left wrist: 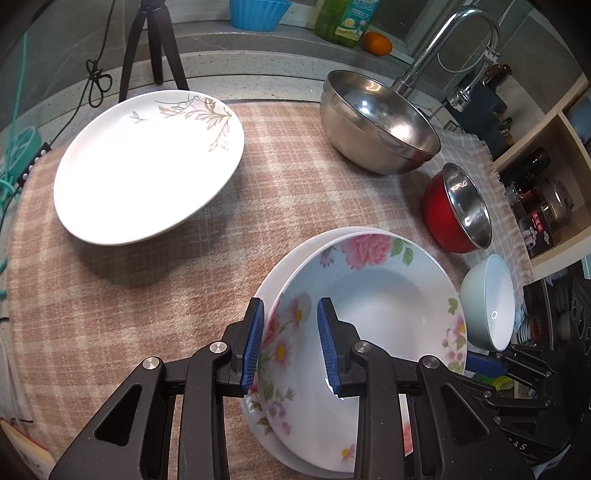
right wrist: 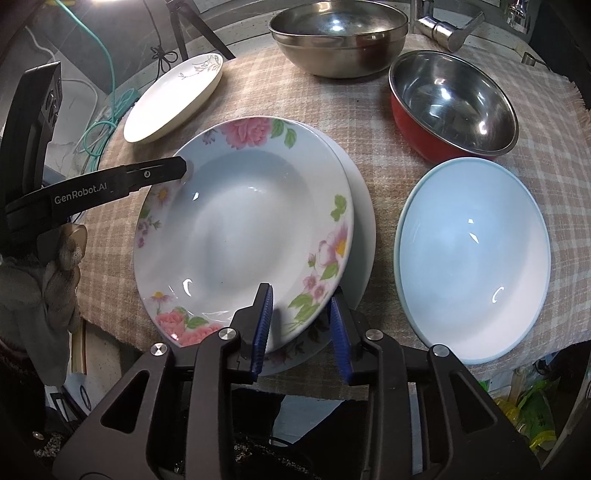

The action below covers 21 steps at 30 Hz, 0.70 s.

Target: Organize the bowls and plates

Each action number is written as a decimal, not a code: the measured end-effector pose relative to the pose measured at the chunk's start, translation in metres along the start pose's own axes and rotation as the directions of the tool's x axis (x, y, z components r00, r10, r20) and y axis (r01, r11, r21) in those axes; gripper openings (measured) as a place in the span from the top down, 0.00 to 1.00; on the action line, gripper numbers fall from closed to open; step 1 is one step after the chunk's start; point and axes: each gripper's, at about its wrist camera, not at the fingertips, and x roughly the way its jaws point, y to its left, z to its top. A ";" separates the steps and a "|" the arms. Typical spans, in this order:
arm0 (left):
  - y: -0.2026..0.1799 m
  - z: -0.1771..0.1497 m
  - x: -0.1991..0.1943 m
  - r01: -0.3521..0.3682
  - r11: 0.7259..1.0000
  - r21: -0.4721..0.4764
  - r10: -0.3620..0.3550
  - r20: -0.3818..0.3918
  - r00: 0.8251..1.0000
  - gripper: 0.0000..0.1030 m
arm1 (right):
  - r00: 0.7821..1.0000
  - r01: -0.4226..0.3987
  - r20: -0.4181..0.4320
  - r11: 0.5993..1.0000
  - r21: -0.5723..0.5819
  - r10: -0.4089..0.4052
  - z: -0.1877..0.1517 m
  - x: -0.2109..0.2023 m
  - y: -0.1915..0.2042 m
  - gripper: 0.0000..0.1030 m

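My left gripper straddles the rim of the floral plate, jaws partly open, one pad touching. My right gripper straddles the opposite rim, pads clear. The floral plate rests on a white plate.

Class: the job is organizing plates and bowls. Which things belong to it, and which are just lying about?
Job: floral plate, white plate, big steel bowl, red bowl, pale blue bowl.

Lying about: tripod, green bottle, orange, faucet.

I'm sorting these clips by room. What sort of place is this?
Most likely a home kitchen counter: a faucet stands behind the steel bowl, dish soap sits on the ledge, and a shelf holds jars.
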 end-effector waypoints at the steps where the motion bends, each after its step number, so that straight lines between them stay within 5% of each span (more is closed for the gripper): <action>1: 0.000 0.000 0.000 0.003 1.000 0.001 -0.003 0.001 1.000 0.73 | 1.000 0.000 0.003 1.000 0.001 0.000 0.000 -0.001 -0.001 0.61; 13: -0.002 -0.002 -0.011 0.011 1.000 0.002 -0.011 0.020 1.000 0.62 | 0.996 -0.004 0.087 0.999 -0.035 0.007 0.002 -0.023 0.009 0.42; 21: 0.005 -0.005 -0.024 0.021 0.999 -0.028 -0.020 0.043 0.999 0.62 | 0.990 -0.015 0.139 0.999 -0.045 0.021 0.007 -0.034 0.015 0.39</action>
